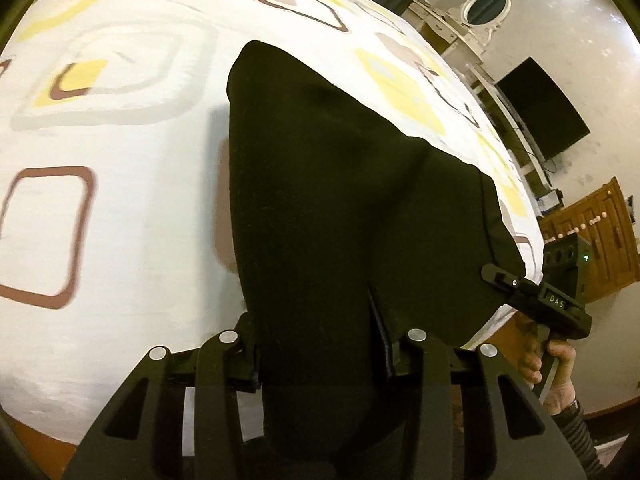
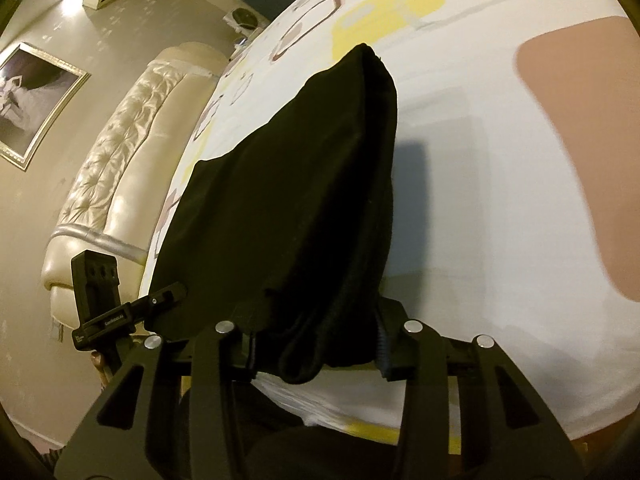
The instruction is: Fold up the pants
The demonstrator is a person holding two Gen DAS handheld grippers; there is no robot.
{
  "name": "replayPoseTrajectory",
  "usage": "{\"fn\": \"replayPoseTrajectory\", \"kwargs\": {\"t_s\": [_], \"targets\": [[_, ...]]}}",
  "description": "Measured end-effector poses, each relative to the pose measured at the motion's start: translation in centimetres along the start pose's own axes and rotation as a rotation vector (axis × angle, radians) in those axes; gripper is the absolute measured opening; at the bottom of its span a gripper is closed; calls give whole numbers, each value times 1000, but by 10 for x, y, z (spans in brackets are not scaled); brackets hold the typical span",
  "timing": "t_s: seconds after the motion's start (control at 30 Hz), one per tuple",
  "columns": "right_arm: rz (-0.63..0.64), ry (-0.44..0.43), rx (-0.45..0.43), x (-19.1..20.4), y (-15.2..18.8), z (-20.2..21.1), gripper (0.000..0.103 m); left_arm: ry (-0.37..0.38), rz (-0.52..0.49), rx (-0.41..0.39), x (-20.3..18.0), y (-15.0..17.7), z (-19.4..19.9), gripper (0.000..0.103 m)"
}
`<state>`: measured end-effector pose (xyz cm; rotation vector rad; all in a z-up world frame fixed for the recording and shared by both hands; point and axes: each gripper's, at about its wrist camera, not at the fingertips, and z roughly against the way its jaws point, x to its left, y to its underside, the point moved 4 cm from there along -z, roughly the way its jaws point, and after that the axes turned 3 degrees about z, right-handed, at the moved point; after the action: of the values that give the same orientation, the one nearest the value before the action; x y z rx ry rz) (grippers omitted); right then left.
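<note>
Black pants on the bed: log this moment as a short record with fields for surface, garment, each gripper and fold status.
surface: bed sheet, white with yellow and brown squares
garment: black pants, near end lifted, far end lying on the sheet
left gripper: shut on the pants' near edge
right gripper: shut on the pants' near edge, bunched cloth between the fingers
fold status: not finished; both grippers hold the same end
background: padded headboard, framed picture

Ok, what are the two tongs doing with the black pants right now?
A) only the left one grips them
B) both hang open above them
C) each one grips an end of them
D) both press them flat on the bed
C: the left tongs and the right tongs each clamp the pants, which stretch up off the bedsheet.
</note>
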<state>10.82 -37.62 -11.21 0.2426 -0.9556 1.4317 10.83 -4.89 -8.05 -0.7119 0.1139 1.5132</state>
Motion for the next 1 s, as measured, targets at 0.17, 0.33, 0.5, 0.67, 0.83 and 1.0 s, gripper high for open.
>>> {"fn": "replayPoseTrajectory", "kwargs": {"t_s": [0.17, 0.33, 0.5, 0.67, 0.83, 1.0], "targets": [[12, -29, 21, 12, 2, -15, 40, -30, 14, -21, 16, 2, 16, 41], [11, -28, 37, 16, 2, -27, 40, -10, 39, -28, 32, 8, 18, 42], [-7, -39, 42, 12, 5, -30, 41, -5, 21, -41, 26, 6, 9, 43], [-10, -42, 39, 12, 6, -31, 41, 6, 21, -48, 28, 5, 7, 44], [-13, -46, 34, 11, 8, -31, 41, 7, 19, -52, 27, 5, 7, 44], [-14, -50, 29, 12, 7, -30, 41, 6, 18, -52, 27, 5, 6, 45]]}}
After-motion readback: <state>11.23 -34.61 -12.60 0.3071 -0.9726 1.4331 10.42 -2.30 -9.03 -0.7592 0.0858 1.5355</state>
